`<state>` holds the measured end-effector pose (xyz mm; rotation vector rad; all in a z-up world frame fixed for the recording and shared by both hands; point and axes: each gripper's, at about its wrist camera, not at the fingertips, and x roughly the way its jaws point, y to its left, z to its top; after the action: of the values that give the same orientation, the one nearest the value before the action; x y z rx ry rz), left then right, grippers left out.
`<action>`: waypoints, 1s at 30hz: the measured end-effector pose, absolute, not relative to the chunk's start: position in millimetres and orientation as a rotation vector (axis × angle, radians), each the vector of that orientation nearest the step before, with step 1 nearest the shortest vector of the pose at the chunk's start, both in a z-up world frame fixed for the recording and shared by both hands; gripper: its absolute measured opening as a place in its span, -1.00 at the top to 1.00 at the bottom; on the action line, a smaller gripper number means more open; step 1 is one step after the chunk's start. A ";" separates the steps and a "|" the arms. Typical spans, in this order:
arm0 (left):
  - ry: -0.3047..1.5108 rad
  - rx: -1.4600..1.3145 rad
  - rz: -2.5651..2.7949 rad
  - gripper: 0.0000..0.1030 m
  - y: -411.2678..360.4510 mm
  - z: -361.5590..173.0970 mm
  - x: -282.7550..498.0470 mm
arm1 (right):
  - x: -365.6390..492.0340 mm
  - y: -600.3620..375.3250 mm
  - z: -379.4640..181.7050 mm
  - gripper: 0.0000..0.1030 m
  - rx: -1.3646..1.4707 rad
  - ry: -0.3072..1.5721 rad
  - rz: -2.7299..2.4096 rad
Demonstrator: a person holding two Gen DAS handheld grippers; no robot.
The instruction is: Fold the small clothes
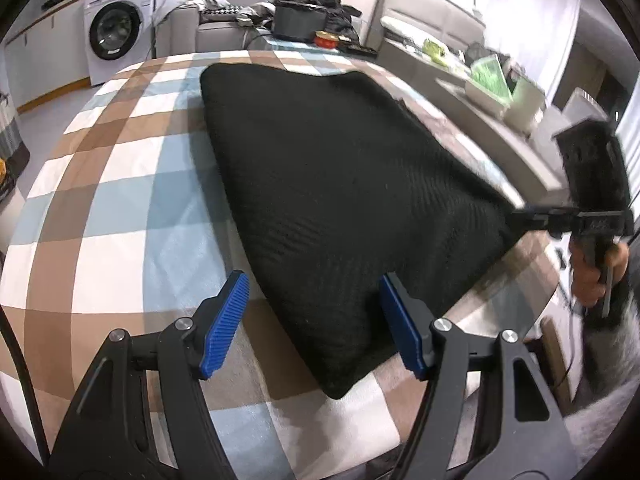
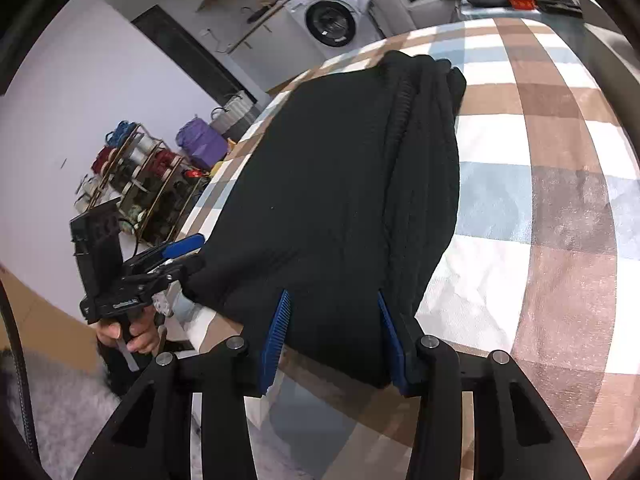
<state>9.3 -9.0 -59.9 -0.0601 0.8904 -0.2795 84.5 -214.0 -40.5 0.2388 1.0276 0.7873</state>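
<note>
A black knit garment (image 1: 340, 180) (image 2: 340, 200) lies folded flat on a checked tablecloth (image 1: 120, 200) (image 2: 540, 200). My left gripper (image 1: 316, 320) is open and low over the garment's near corner. One blue pad (image 1: 400, 320) is over the knit, the other (image 1: 224, 320) over bare cloth. The right wrist view shows the left gripper (image 2: 188, 256) from the side at that corner, jaws apart. My right gripper (image 2: 334, 340) is open over the garment's other near corner, with black fabric lying between its pads, not bunched. Its tip (image 1: 520, 216) meets that corner in the left wrist view.
A person's hand (image 1: 592, 276) (image 2: 132, 332) grips each handle. Beyond the table stand a washing machine (image 1: 116, 28) (image 2: 332, 20), a sofa with dark clothes (image 1: 316, 4) and a red tin (image 1: 326, 38). A rack of spools (image 2: 140, 176) stands by the table edge.
</note>
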 end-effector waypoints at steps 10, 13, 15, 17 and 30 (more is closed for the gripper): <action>0.945 -0.021 -0.295 -0.34 -17.4 -75.8 8.1 | 79.8 -212.3 -26.0 0.82 0.082 0.936 0.709; 0.954 -0.023 -0.309 -0.37 -18.0 -78.1 7.0 | 83.6 -217.1 -32.8 0.83 0.097 0.982 0.662; 0.961 -0.015 -0.317 -0.37 -17.7 -78.2 5.8 | 85.5 -213.9 -46.0 0.83 0.075 1.040 0.627; 0.968 -0.009 -0.323 -0.37 -15.4 -75.8 3.9 | 83.7 -215.1 -40.4 0.82 0.084 1.022 0.615; 0.949 0.001 -0.323 -0.37 -6.2 -61.6 -14.3 | 87.7 -224.9 -31.4 0.35 0.213 0.979 0.555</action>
<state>-14.3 -6.2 -61.6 0.0012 0.9492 -0.3235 87.7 -224.9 -31.4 0.2129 0.9794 0.5550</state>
